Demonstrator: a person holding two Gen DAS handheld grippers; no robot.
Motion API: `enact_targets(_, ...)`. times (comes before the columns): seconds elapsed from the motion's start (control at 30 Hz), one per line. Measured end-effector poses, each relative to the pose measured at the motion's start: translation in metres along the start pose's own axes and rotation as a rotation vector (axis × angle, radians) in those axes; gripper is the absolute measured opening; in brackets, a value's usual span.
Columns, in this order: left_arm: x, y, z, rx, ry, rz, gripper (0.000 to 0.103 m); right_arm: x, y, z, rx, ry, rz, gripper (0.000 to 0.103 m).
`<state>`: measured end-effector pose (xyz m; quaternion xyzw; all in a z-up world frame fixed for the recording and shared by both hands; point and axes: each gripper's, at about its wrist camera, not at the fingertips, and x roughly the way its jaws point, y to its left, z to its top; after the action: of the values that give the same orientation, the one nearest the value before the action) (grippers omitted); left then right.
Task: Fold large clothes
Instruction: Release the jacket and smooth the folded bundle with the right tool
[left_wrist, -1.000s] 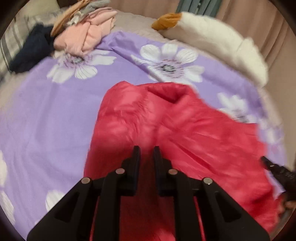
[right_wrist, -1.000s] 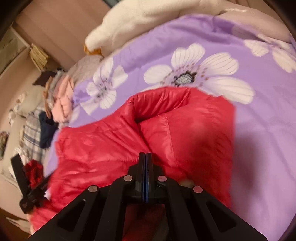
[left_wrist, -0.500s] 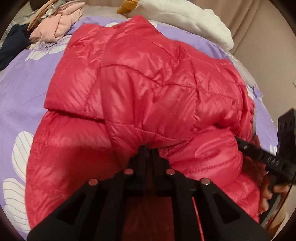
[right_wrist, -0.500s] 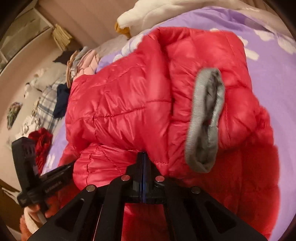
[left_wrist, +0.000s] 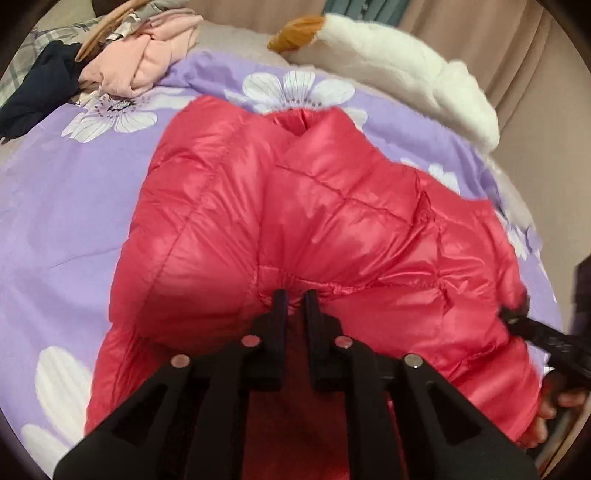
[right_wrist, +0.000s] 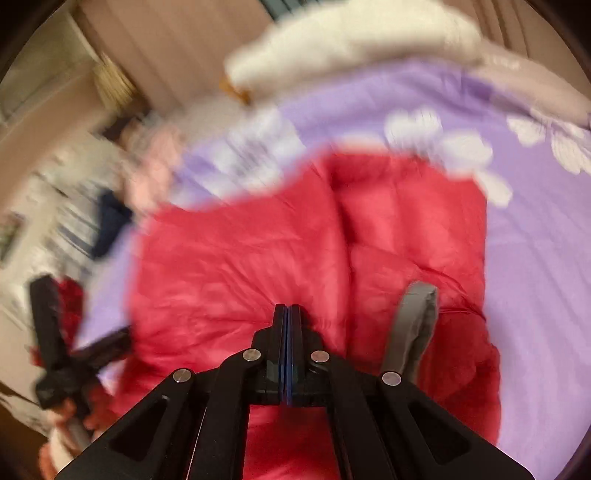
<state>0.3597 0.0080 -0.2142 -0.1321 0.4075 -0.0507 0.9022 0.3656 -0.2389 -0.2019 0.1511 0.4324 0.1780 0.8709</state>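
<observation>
Left wrist view. The left gripper (left_wrist: 295, 301) stands at bottom centre. Its jaws have just opened slightly and now stand a narrow gap apart, with a bunched seam of the red puffer jacket (left_wrist: 314, 229) pinched between the fingertips. The jacket fills the centre of the frame and lies on a purple bedspread (left_wrist: 66, 221) printed with white flowers. The jacket's collar opening sits at upper centre. At the right edge, the right gripper (left_wrist: 511, 314) reaches in, its tip against the jacket's right-hand edge; a hand (left_wrist: 554, 406) holds it at lower right. In the upper left lies a heap of clothes (left_wrist: 140, 62), pink and dark blue. A white plush toy (left_wrist: 399, 70) with an orange end lies across the upper right.

Right wrist view. This frame is motion-blurred. The right gripper (right_wrist: 287, 310) stands at bottom centre with its jaws pressed fully together; its tips lie at the jacket's near edge, and whether fabric is caught between them cannot be told. The red puffer jacket (right_wrist: 258, 258) covers the centre of the frame on the purple bedspread (right_wrist: 535, 277). A grey cuff (right_wrist: 413, 325) lies on the jacket just right of the gripper. At the left edge, the left gripper (right_wrist: 122, 339) meets the jacket's left side. The white plush toy (right_wrist: 351, 44) lies along the top of the frame.
</observation>
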Motion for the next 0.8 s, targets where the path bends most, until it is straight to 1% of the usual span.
enact_targets(0.03, 0.001, -0.002, 0.003, 0.031, 0.002, 0.015, 0.012, 0.004, -0.006, 0.001, -0.001, -0.012, 0.011, 0.000)
enact_targets(0.07, 0.002, -0.008, 0.005, 0.069, -0.009, 0.046, 0.012, 0.007, -0.012, 0.002, 0.008, -0.026, 0.022, 0.000)
enact_targets(0.1, 0.003, -0.011, 0.004, 0.085, -0.017, 0.063, 0.012, 0.009, -0.017, 0.001, 0.035, -0.035, 0.036, 0.000)
enact_targets(0.17, 0.006, -0.018, -0.002, 0.132, -0.038, 0.102, 0.012, 0.009, -0.015, -0.004, 0.030, -0.052, 0.020, 0.000)
enact_targets(0.2, 0.008, -0.017, -0.005, 0.131, -0.040, 0.103, 0.012, 0.007, -0.011, -0.006, 0.013, -0.056, -0.002, 0.000)
enact_targets(0.27, 0.000, -0.006, -0.003, 0.055, -0.021, 0.073, 0.010, 0.001, 0.001, -0.009, 0.003, -0.049, -0.057, 0.000)
enact_targets(0.3, -0.007, 0.000, -0.001, -0.009, 0.004, 0.036, 0.008, -0.006, 0.007, -0.010, 0.021, -0.042, -0.076, 0.000)
enact_targets(0.33, -0.018, 0.004, 0.001, -0.068, 0.032, -0.023, 0.006, -0.014, 0.010, -0.009, 0.042, -0.039, -0.079, 0.000)
enact_targets(0.37, -0.031, 0.005, 0.002, -0.084, 0.032, -0.091, 0.007, -0.028, 0.013, -0.013, 0.054, -0.050, -0.031, 0.000)
enact_targets(0.4, -0.050, 0.003, 0.001, -0.066, -0.002, -0.176, 0.008, -0.038, 0.015, -0.017, 0.052, -0.067, 0.018, 0.000)
enact_targets(0.43, -0.061, 0.001, -0.002, -0.057, -0.023, -0.211, 0.008, -0.050, 0.019, -0.022, 0.044, -0.084, 0.065, 0.000)
enact_targets(0.47, -0.072, -0.001, -0.010, -0.060, -0.025, -0.261, 0.009, -0.062, 0.024, -0.029, 0.034, -0.095, 0.122, 0.000)
enact_targets(0.53, -0.075, -0.005, -0.027, -0.073, 0.036, -0.310, 0.009, -0.069, 0.033, -0.041, 0.024, -0.082, 0.176, 0.000)
enact_targets(0.57, -0.071, -0.008, -0.040, -0.067, 0.076, -0.313, 0.010, -0.068, 0.035, -0.050, 0.020, -0.055, 0.186, 0.000)
enact_targets(0.6, -0.064, -0.012, -0.051, -0.042, 0.098, -0.285, 0.010, -0.062, 0.039, -0.057, 0.011, -0.027, 0.191, 0.000)
enact_targets(0.63, -0.055, -0.015, -0.061, -0.006, 0.112, -0.233, 0.009, -0.054, 0.041, -0.066, -0.015, -0.002, 0.178, 0.000)
enact_targets(0.67, -0.041, -0.017, -0.069, 0.020, 0.131, -0.192, 0.009, -0.043, 0.041, -0.070, -0.041, 0.022, 0.132, 0.000)
enact_targets(0.7, -0.031, -0.017, -0.074, 0.021, 0.144, -0.190, 0.009, -0.030, 0.039, -0.076, -0.055, 0.051, 0.072, 0.000)
enact_targets(0.73, -0.025, -0.014, -0.073, 0.006, 0.151, -0.194, 0.009, -0.021, 0.035, -0.079, -0.043, 0.067, 0.056, 0.000)
enact_targets(0.8, -0.021, -0.003, -0.067, -0.068, 0.178, -0.217, 0.005, -0.012, 0.018, -0.081, 0.038, 0.056, 0.119, 0.000)
